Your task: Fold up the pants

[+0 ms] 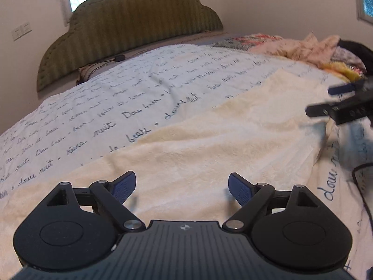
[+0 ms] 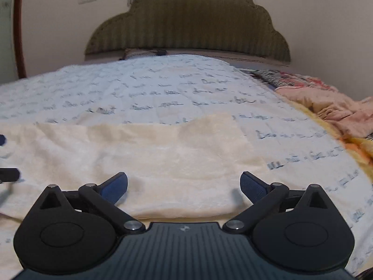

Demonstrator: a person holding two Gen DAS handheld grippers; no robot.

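Across the bed, from nine o'clock toward three, the cream pants lie spread flat on the bedspread, a long pale fleecy band with its near edge running just ahead of both tools. At the left, the left gripper hovers low over the cloth with its jaws released and wide apart, nothing between the blue pads; in its own view the fabric stretches away toward two o'clock, where the right gripper shows as a blurred dark shape. Further right, the right gripper also has its jaws spread and empty, poised above the near hem of the garment, whose far edge shows a small raised corner at about twelve o'clock. Judging by how the cloth lies, it looks doubled lengthwise already, one leg on the other, though the layers are hard to separate by eye; the crosswise folds appear not yet made, so most of the work seems left. At three o'clock a heap of pink and yellow clothes sits well apart at the bed's edge. Blue cursive script covers the bedspread; "douce nuit" reads fairly clearly, and the other words are too smeared to make out.
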